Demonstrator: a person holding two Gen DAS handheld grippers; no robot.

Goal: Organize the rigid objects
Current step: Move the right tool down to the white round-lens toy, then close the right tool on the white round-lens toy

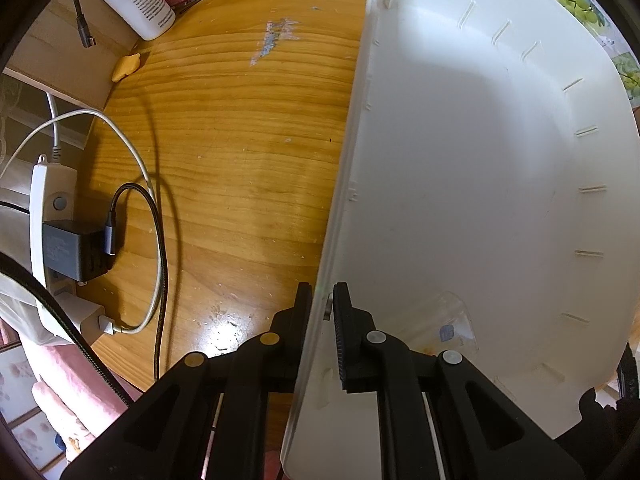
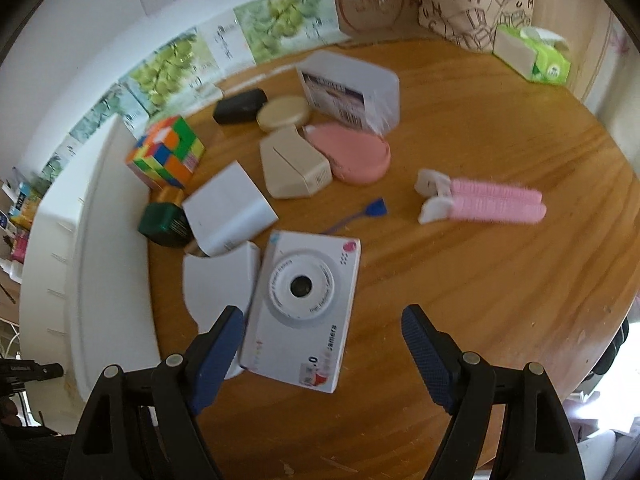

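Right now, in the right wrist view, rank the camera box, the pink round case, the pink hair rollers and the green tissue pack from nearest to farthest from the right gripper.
1. Camera box: directly ahead of the right gripper, partly between its open jaws.
2. Pink round case: mid-table, beyond the box.
3. Pink hair rollers: off to the right; too close to the case to rank firmly.
4. Green tissue pack: far right corner.

A round wooden table (image 2: pixel 460 280) carries everything. In the right wrist view a white camera box (image 2: pixel 300 308) lies near centre. At 11 o'clock from it sit a white carton (image 2: pixel 228 208), a dark green box (image 2: pixel 164 222) and a colour cube (image 2: pixel 166 152). At 12 o'clock lie a beige case (image 2: pixel 292 168), a pink oval lid (image 2: pixel 352 154), a gold lid (image 2: pixel 283 113), a black block (image 2: pixel 239 106) and a clear container (image 2: pixel 352 92). Pink hair clips (image 2: pixel 484 202) lie at 2 o'clock; a small blue item (image 2: pixel 374 208), perhaps a scoop, lies nearer. A white bin (image 2: pixel 92 240) stands at 9 o'clock.
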